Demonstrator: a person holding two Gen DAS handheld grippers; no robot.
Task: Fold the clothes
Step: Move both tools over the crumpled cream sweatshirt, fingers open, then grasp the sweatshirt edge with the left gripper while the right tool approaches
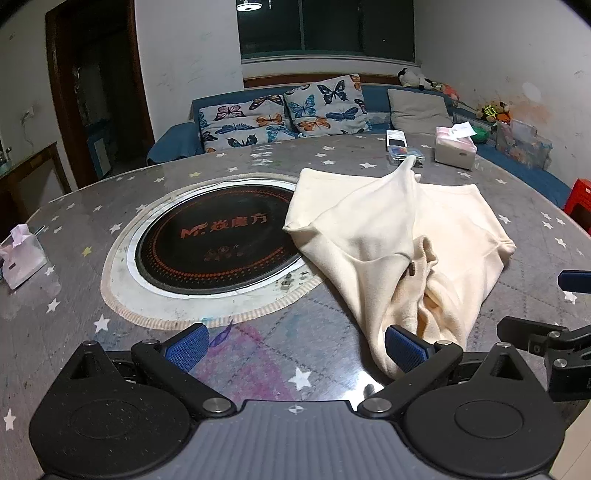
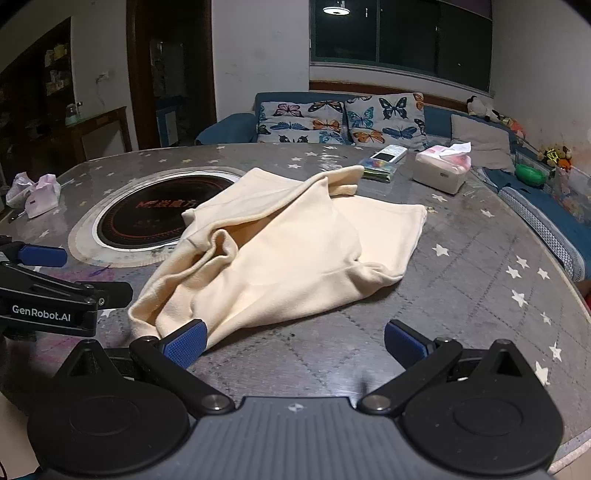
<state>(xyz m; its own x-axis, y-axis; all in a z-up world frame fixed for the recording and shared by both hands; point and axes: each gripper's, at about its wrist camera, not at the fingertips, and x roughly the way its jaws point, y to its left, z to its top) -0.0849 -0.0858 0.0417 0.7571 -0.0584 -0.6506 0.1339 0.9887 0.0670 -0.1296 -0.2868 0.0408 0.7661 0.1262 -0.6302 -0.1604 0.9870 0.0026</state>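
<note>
Both claws are held low over the near edge of the round table (image 2: pixel 480 280), each with its blue-padded fingers spread wide apart and nothing clamped between them. With the cream garment (image 1: pixel 402 236) taken as the landmark, the left gripper (image 1: pixel 295 349) is placed at its near left corner: the right-hand pad (image 1: pixel 400 349) of that claw is seen just at the hanging front fold, though whether cloth is touched cannot be told. The right gripper (image 2: pixel 293 345) is set at the garment's near right side, its left-hand pad (image 2: pixel 184 345) lying just beside the nearest hem; contact cannot be confirmed there either.

The garment (image 2: pixel 280 243) itself is spread, rumpled and partly doubled over, on the grey star-patterned table cover, with one flap raised into a peak toward the far side. To its left, and partly covered by its left edge, a black round cooktop (image 1: pixel 218 240) with orange lettering is sunk into the table. Further left of the garment, near the table rim, a small pink tissue pack (image 1: pixel 20 254) is seen. Beyond the garment, a remote and a coloured packet (image 2: pixel 384 162) are laid, with a white tissue box (image 2: pixel 441 168) to their right. Behind all of these, past the table, a blue sofa (image 2: pixel 229 129) bearing butterfly cushions (image 2: pixel 340 118) is set beneath a dark window (image 2: pixel 402 33).
</note>
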